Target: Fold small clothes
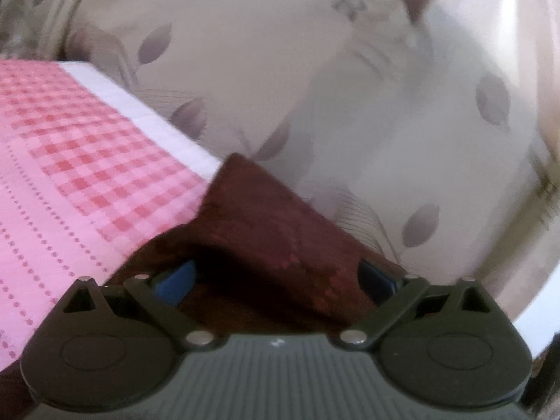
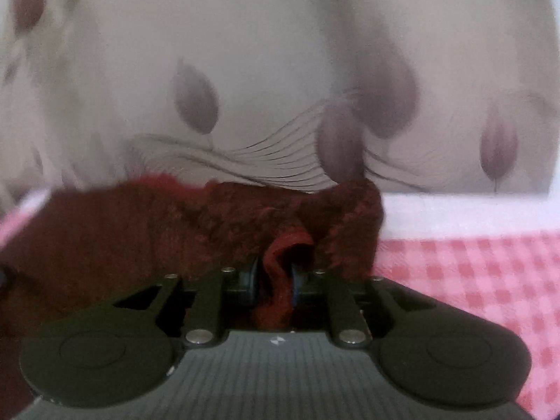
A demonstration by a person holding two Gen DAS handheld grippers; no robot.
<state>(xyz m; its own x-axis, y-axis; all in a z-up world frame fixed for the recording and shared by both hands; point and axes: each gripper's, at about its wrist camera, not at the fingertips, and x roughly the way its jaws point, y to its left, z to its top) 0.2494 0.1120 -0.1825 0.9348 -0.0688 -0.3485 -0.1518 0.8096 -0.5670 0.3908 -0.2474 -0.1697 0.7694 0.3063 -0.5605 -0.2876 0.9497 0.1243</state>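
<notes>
A dark red fuzzy small garment (image 1: 266,241) lies at the edge of a pink checked cloth. In the left wrist view my left gripper (image 1: 276,280) has its blue pads (image 1: 176,278) spread wide, and the cloth drapes over the space between them without being pinched. In the right wrist view my right gripper (image 2: 274,287) is shut on a bunched fold of the same dark red garment (image 2: 175,231), which spreads to the left in front of the fingers.
The pink and red checked cloth (image 1: 70,161) with a white border (image 2: 455,213) covers the work surface. Behind it hangs a pale curtain with mauve leaf prints (image 2: 196,101). The surface edge runs just beyond the garment.
</notes>
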